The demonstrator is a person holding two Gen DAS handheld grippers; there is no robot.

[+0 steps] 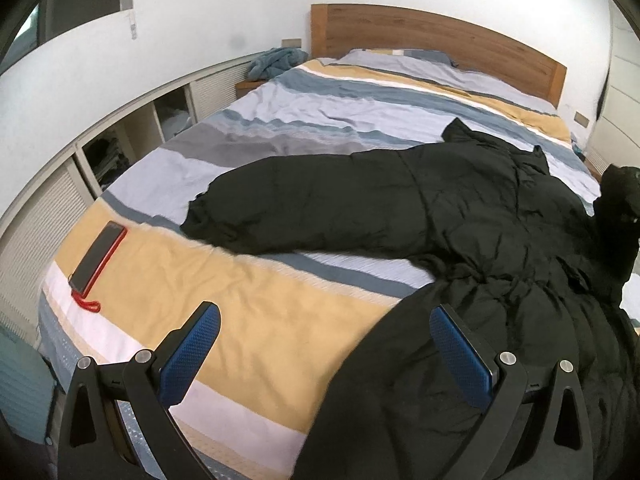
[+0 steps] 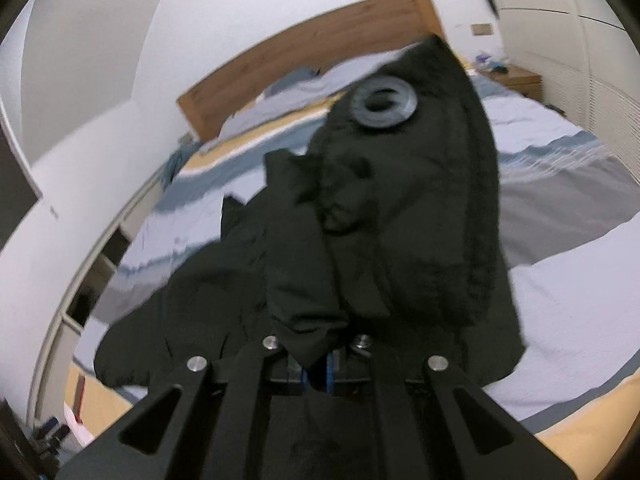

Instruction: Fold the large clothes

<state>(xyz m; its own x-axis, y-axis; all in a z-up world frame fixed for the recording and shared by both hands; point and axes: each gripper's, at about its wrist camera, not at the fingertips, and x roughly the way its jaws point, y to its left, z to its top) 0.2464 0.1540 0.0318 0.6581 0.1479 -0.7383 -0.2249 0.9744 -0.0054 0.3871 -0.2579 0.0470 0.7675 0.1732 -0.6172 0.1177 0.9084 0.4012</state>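
Black quilted puffer coat sprawled across striped bed, sleeve toward headboard. Bulky, soft, slippery shell. Right tongs clamped on coat fold; left tongs wide apart, holding nothing. Grip hem.

On the bed before me, the coat sprawls at frame right, the phone lower left, the headboard behind.
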